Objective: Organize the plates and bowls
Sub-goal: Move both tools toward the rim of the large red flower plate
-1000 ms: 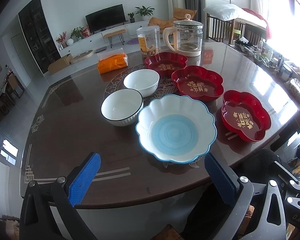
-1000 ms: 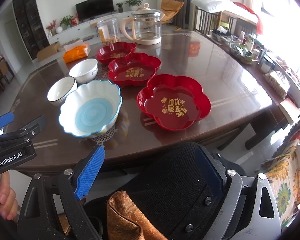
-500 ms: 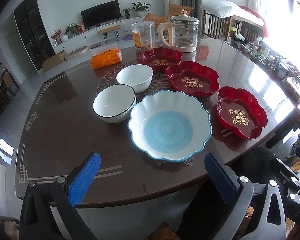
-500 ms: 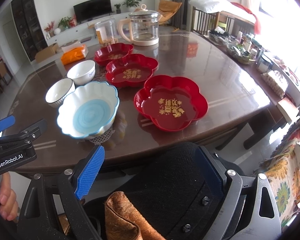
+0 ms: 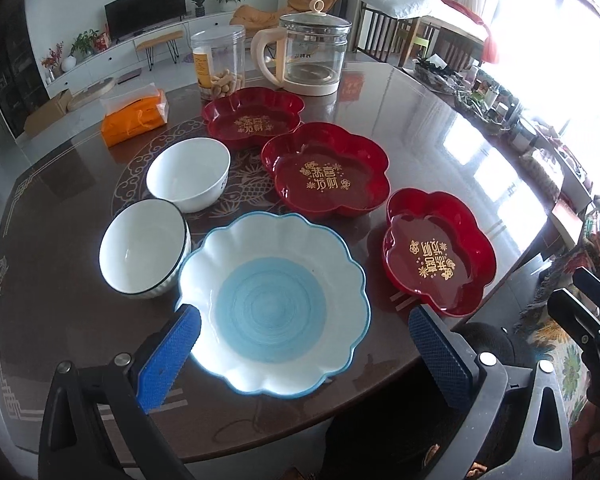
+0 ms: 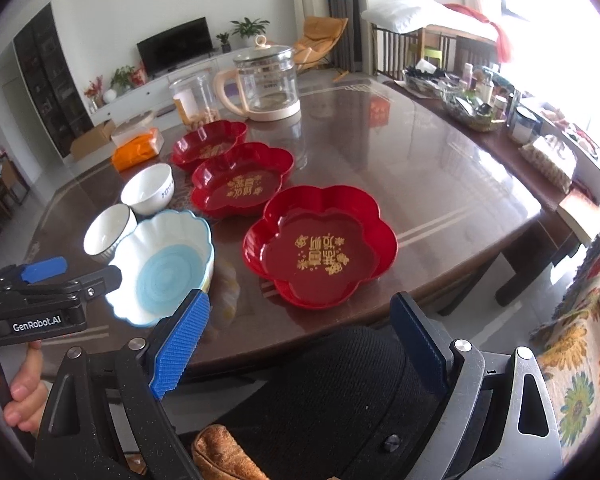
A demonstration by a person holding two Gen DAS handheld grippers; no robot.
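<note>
On the dark glossy table (image 5: 440,152) stand a large scalloped white bowl with a blue centre (image 5: 274,312), two white bowls (image 5: 144,254) (image 5: 188,174) and three red flower-shaped plates (image 5: 438,250) (image 5: 326,174) (image 5: 252,116). My left gripper (image 5: 304,356) is open, its jaws straddling the near side of the blue bowl, above it. My right gripper (image 6: 300,336) is open and empty near the table's front edge, just short of the nearest red plate (image 6: 320,246). The left gripper also shows in the right wrist view (image 6: 72,274) over the blue bowl (image 6: 164,268).
A glass kettle (image 5: 312,58), a clear jar (image 5: 219,62) and an orange tissue pack (image 5: 134,118) stand at the table's far side. Clutter lines the right edge (image 6: 476,104). A black-clad knee (image 6: 340,392) lies below the right gripper.
Both grippers have moved forward toward the table. The left one now reaches over the blue bowl's near rim. The dishes have not moved.
</note>
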